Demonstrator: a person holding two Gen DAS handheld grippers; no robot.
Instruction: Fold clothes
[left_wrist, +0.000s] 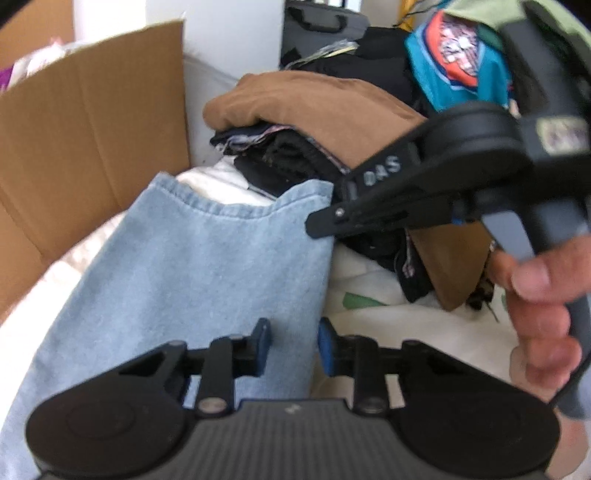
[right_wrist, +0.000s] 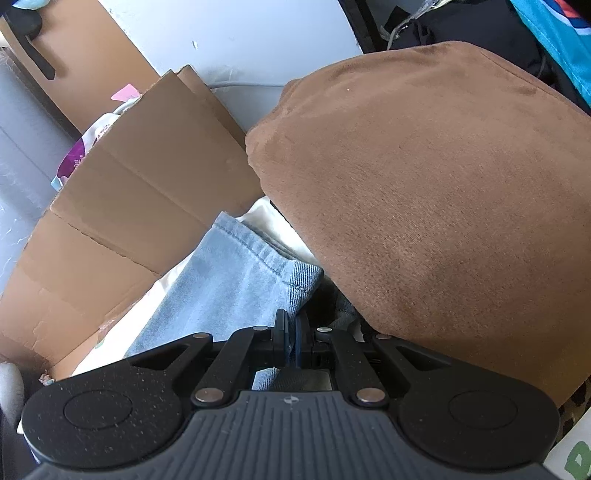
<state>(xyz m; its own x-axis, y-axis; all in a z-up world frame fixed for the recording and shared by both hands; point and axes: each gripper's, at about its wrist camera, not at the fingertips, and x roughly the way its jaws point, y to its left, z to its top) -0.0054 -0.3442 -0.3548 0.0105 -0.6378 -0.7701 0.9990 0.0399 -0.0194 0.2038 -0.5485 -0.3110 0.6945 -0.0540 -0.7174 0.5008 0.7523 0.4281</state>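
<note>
A light blue denim garment (left_wrist: 207, 266) lies stretched out on a pale sheet (left_wrist: 406, 317), its hemmed end toward the far side. My left gripper (left_wrist: 294, 341) stands over the denim's right edge, jaws a little apart, and the cloth shows flat beneath the gap with neither pad pressing on it. My right gripper (left_wrist: 321, 223), held by a hand (left_wrist: 543, 295), reaches in from the right and is shut on the far right corner of the hem. In the right wrist view that gripper (right_wrist: 292, 332) has its fingers together on the edge of the denim (right_wrist: 236, 280).
A stack of folded clothes with a brown garment (left_wrist: 314, 99) (right_wrist: 424, 203) on top stands just right of the denim, dark items (left_wrist: 288, 158) beneath it. A cardboard box (left_wrist: 85, 140) (right_wrist: 140, 192) borders the left. A teal garment (left_wrist: 454, 62) and a dark case lie behind.
</note>
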